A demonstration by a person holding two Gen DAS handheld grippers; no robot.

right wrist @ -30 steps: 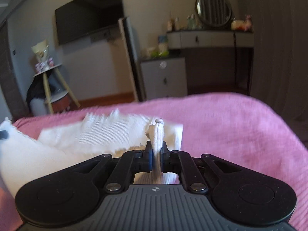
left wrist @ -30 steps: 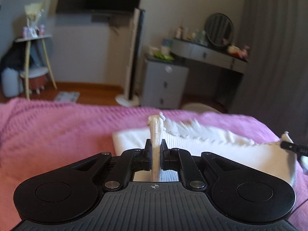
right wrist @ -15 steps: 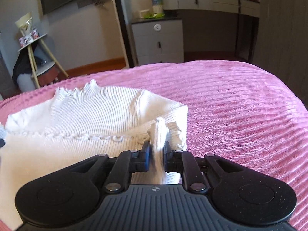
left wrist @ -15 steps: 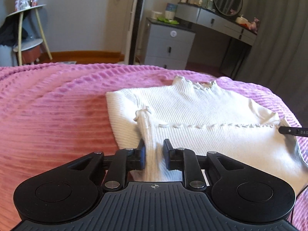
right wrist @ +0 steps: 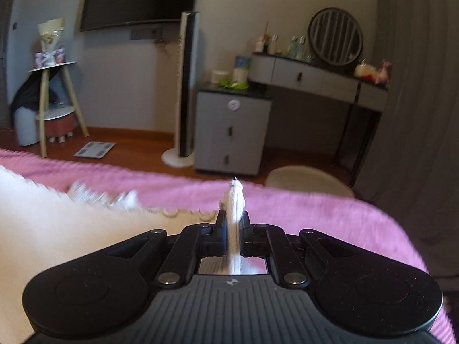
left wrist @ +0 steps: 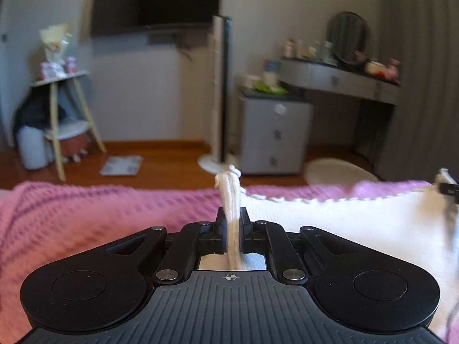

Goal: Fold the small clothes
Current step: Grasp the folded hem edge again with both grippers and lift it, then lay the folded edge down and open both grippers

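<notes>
One white knit top (left wrist: pixel 344 223) is gripped at two places: a bunched edge is clamped in the left tongs (left wrist: pixel 232 223), and another bunched edge is clamped in the right tongs (right wrist: pixel 233 223), with the cloth spread between the two tongs above one pink bed cover (left wrist: pixel 86 209). Beyond the tongs, one tower fan (right wrist: pixel 185 91), one grey drawer cabinet (right wrist: pixel 229 132), one dressing table (right wrist: pixel 315 77) with one round mirror (right wrist: pixel 334 35) and one wall screen (left wrist: pixel 155 0) are seen.

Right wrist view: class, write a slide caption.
Right gripper pinching a white knit top above the pink blanket.
</notes>
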